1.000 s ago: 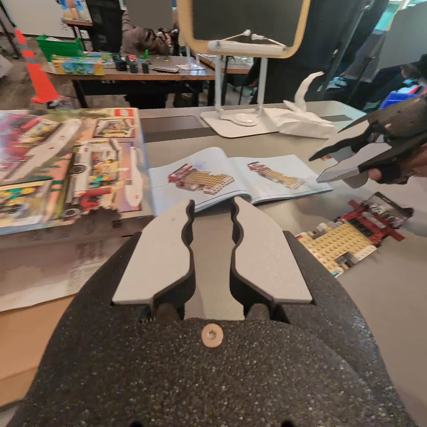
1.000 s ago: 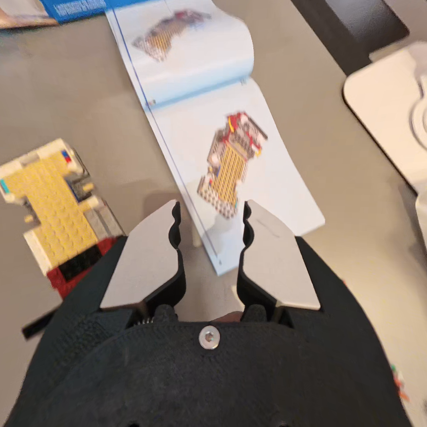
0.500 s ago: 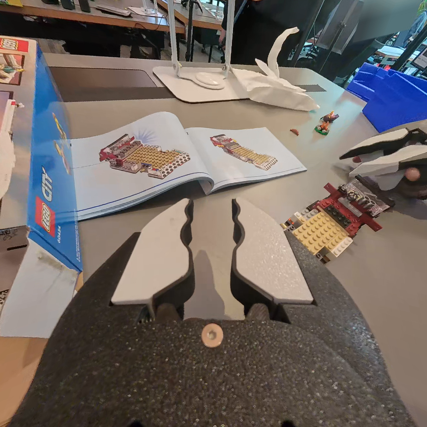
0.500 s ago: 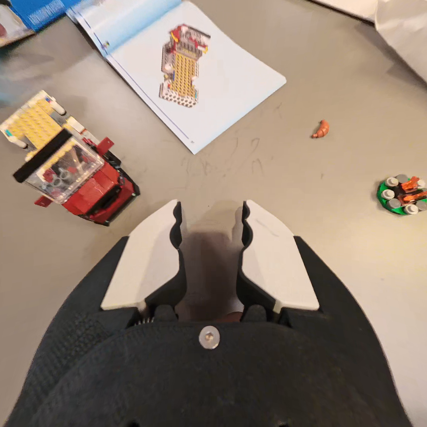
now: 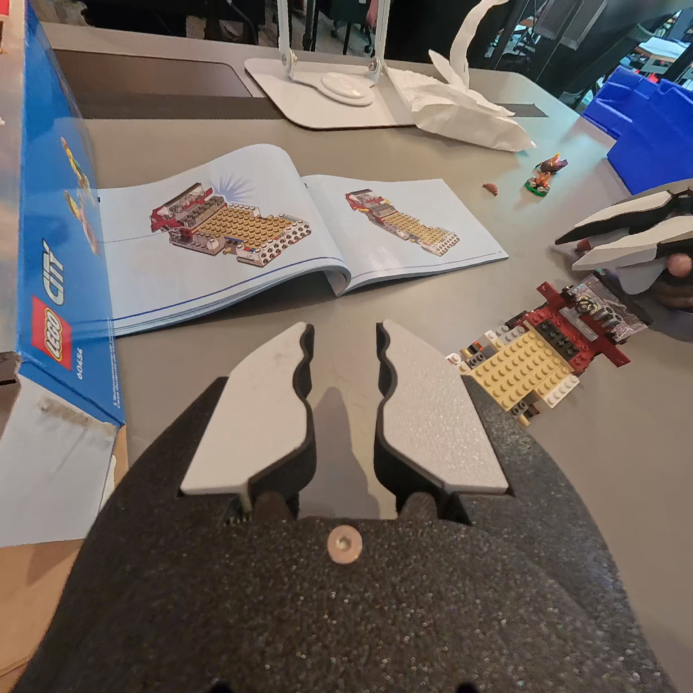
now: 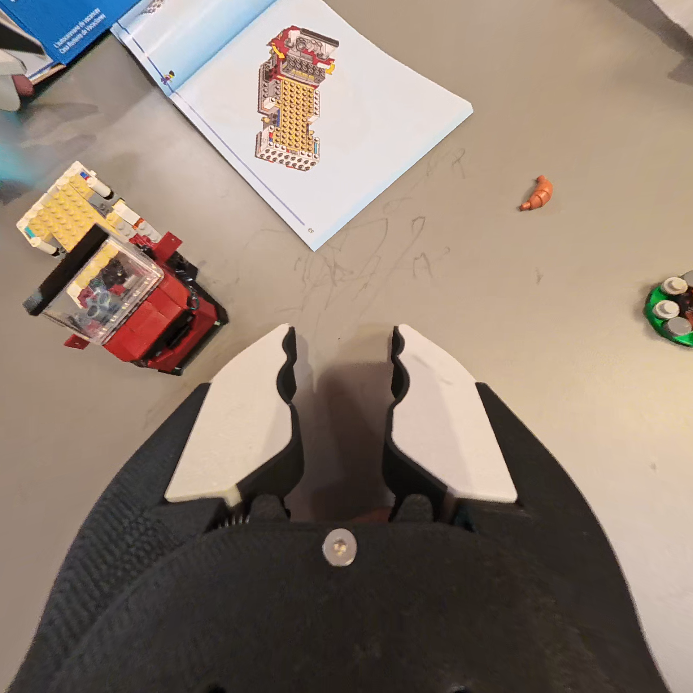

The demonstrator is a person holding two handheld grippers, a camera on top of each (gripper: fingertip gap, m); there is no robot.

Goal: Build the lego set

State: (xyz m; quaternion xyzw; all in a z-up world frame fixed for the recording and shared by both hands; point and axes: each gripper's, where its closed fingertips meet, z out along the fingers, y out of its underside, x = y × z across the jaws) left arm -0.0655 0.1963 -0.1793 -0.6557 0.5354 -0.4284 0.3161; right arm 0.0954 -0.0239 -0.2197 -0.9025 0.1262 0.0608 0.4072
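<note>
The blue box (image 5: pixel 56 262) bears a red logo, a white word, a number and fine print. The open booklet (image 6: pixel 337 112) bears page numbers.

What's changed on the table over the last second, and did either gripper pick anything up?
Both grippers moved; nothing was picked up. The right gripper swung off the open booklet to bare table, the brick model on its left. The left gripper dropped from above the box towards the booklet. Both jaws stayed open and empty; the model and booklet stayed put.
</note>
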